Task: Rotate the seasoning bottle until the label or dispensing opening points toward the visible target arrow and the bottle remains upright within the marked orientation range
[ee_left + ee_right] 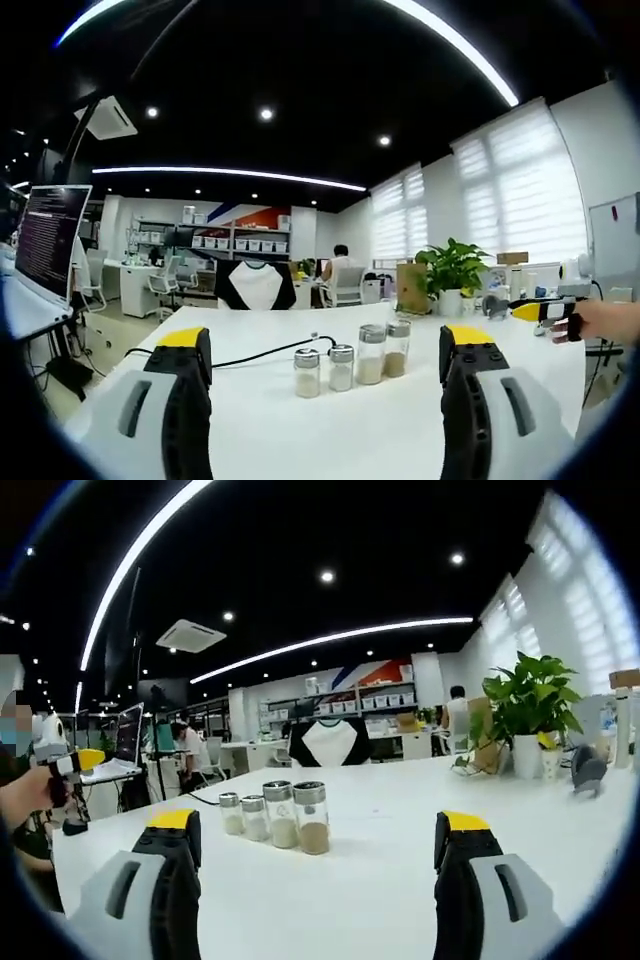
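Upright, metal-capped glass shakers (352, 368) together

Your left hand-held gripper (325, 375) is white with black jaws and yellow tips. Your right hand-held gripper (318, 852) has the same colours. The table (400, 430) is white. The four seasoning bottles (274, 820) are clear glass with silver lids. You can see white powder in three and brown powder in one. The cable (270, 352) on the table is black. The plant (530, 695) has green leaves and a white pot.
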`<state>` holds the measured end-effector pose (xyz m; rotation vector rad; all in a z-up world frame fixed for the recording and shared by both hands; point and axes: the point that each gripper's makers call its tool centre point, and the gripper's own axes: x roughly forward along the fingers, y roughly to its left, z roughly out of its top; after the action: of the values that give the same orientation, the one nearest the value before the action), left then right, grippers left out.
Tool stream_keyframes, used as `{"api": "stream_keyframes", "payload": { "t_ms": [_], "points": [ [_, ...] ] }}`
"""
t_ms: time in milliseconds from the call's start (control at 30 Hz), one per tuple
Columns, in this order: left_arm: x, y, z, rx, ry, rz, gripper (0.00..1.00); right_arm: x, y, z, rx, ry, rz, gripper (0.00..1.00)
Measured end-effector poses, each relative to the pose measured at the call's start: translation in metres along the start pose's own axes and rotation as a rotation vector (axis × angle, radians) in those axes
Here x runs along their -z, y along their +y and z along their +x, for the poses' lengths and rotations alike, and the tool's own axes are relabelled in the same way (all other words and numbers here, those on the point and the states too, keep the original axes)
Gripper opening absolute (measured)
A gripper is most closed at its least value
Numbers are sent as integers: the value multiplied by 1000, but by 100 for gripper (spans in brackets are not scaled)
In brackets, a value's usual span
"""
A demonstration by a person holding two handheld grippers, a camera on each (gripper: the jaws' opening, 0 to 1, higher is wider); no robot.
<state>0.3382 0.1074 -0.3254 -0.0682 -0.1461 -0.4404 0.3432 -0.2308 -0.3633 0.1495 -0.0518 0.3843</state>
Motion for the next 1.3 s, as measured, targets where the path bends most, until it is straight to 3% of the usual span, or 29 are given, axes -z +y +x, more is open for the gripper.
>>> {"api": "stream_keyframes", "payload": {
  "t_ms": [100, 333, 400, 533, 600, 667, 733, 833, 900, 1033, 1167, 1233, 1300],
  "points": [
    [2, 4, -1, -3, 3, -8, 100, 2, -4, -2, 23, 31, -74, 100],
    [-8, 18, -7, -30, -8, 17, 100, 7, -5, 0, 4, 116, -85, 100],
    [-8, 24, -8, -60, -6, 4, 100, 6, -5, 2, -1, 115, -81, 100],
    [-8, 24, -8, -47, -13, -3, 100, 2, -3, 5, 0, 90, -98, 100],
    [-5, 24, -7, -51, -1, 14, 100, 7, 2, 7, -22, 110, -115, 100],
    [7, 26, -7, -67, 56, 70, 100, 14, 8, 8, -51, 139, -124, 100],
    [8, 27, -6, -61, 51, 49, 100, 21, 13, 10, -63, 172, -167, 100],
    [7, 27, -3, -48, 49, 12, 100, 19, 15, 14, -69, 167, -167, 100],
    [7, 29, 1, -49, 56, 15, 100, 19, 27, 17, -110, 163, -107, 100],
    [0, 30, 10, -39, 48, 30, 100, 22, 25, 25, -97, 176, -143, 100],
    [-5, 30, 14, -28, 45, 72, 100, 12, 22, 34, -100, 129, -119, 100],
    [-6, 29, 14, -26, 38, 71, 100, 9, 22, 37, -100, 116, -69, 100],
    [-4, 29, 12, -10, 32, 47, 100, 6, 22, 39, -101, 98, -89, 100]
  ]
}}
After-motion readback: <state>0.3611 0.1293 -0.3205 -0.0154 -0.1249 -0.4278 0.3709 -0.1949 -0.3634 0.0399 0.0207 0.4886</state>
